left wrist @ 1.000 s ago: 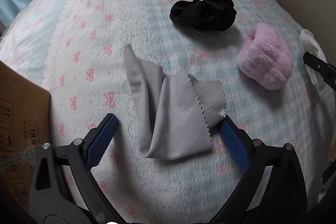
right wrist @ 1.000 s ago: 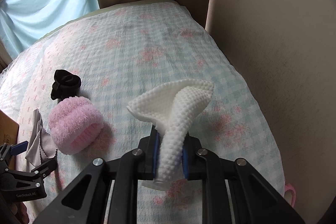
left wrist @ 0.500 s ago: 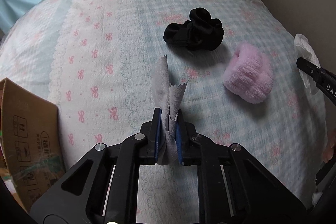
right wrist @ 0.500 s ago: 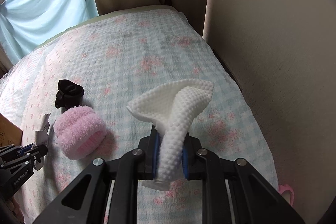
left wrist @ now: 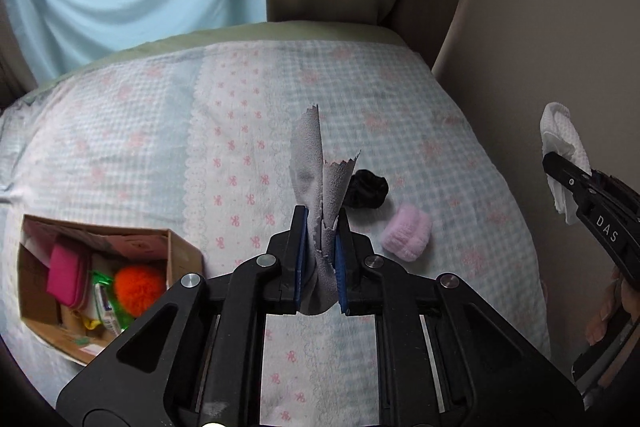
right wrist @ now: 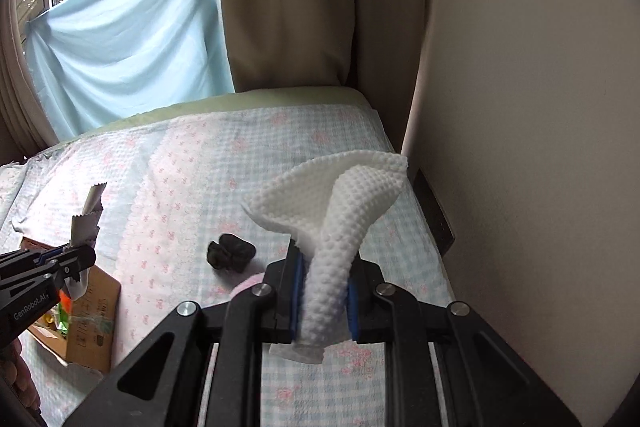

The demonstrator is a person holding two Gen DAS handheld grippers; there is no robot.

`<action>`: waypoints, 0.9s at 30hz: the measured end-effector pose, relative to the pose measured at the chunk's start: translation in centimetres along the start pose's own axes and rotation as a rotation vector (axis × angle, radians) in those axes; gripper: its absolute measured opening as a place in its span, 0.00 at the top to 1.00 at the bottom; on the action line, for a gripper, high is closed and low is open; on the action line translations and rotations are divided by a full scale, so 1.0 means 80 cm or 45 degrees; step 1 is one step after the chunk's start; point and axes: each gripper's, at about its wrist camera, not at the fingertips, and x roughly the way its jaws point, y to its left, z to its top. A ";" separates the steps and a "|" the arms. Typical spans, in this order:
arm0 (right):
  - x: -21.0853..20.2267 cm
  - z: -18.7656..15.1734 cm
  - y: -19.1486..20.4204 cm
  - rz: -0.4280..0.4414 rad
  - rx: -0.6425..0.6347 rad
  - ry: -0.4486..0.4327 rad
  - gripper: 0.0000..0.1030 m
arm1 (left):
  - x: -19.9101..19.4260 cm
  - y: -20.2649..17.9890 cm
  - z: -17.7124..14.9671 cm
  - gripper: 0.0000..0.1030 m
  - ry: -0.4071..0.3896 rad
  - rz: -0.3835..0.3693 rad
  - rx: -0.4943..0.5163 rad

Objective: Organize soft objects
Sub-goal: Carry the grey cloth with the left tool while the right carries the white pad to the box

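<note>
Grey microfibre cloth with pinked edges (left wrist: 316, 187) stands pinched in the left gripper (left wrist: 320, 259), whose blue-padded jaws are closed tight on its bunched middle; its two points rise toward twelve o'clock, clear of the bedspread. On the pale checked bedspread with pink bows (left wrist: 224, 131), a crumpled black fabric piece (left wrist: 368, 189) lies just at one o'clock from the jaws, and a fluffy pink plush roll (left wrist: 406, 237) sits near it at three o'clock, apart from it. At nine o'clock an open cardboard box (left wrist: 182, 255) holds an orange pompom (left wrist: 140, 285) and a magenta pouch (left wrist: 66, 277). At three o'clock, near the frame edge, the right gripper (left wrist: 556, 163) grips a white cloth.

From the right wrist, the white waffle-textured cloth (right wrist: 340, 211) is clamped in closed jaws, flaring open above them toward twelve o'clock. The black piece lies on the bedspread at ten o'clock from them. The left gripper shows at nine o'clock, holding the grey cloth above the box's near edge.
</note>
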 end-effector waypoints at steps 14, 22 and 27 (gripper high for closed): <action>-0.152 0.048 0.241 0.300 -0.140 -0.034 0.84 | -0.202 0.186 -0.001 0.90 -0.115 0.101 -0.131; -0.145 0.020 0.371 0.351 -0.108 0.060 0.84 | -0.209 0.322 -0.038 0.90 -0.012 0.124 -0.152; -0.118 0.002 0.416 0.327 -0.064 0.140 0.84 | -0.174 0.381 -0.055 0.90 0.076 0.102 -0.125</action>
